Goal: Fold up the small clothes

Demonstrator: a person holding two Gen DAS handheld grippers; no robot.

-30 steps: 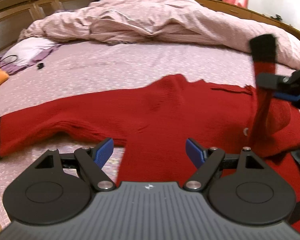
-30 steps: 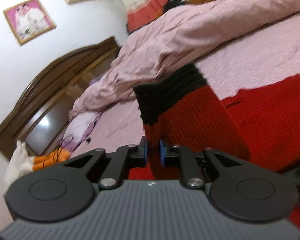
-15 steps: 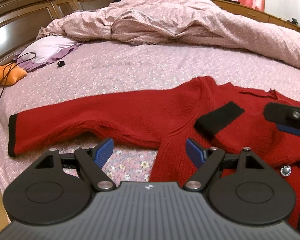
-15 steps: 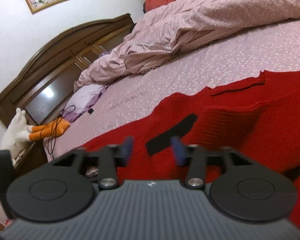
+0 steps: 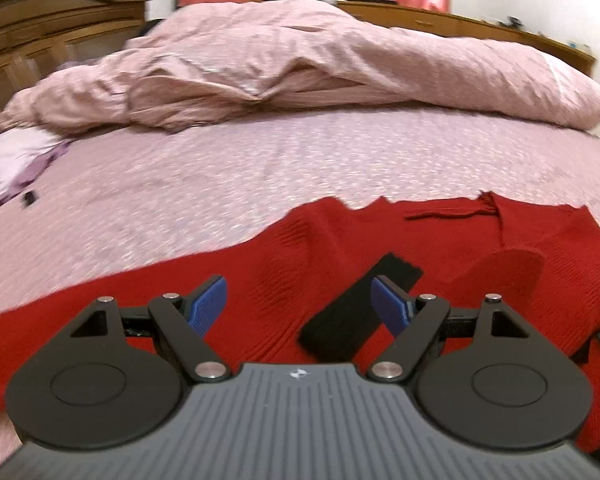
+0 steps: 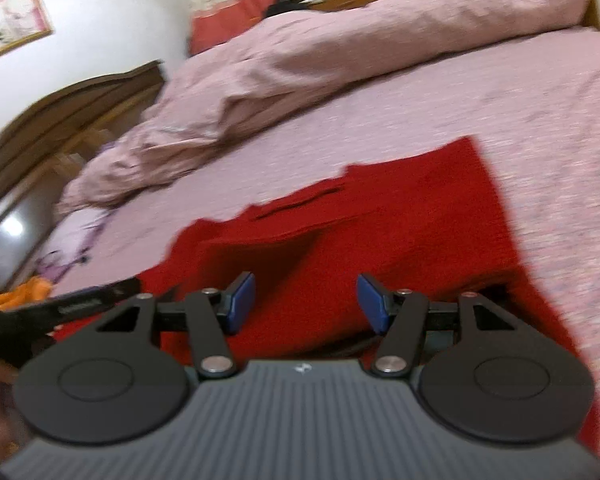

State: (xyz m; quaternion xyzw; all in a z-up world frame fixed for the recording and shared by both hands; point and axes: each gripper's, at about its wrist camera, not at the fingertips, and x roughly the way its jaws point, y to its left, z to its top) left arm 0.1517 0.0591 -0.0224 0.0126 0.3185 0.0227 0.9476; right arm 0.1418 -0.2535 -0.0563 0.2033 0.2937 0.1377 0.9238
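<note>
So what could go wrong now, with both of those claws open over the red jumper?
1. The folded-in sleeve with the black knitted cuff lies loose on the red knitted sweater; the open left gripper hovering close could drag it askew.
2. The other sleeve is not yet folded, so the fold may end up lopsided.
3. The open right gripper might pinch several layers together.

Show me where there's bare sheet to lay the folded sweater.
Bare sheet runs between the sweater and the heaped duvet, and right of the sweater. Crowded: the near edge under both open grippers, and the purple cloth at far left.
</note>
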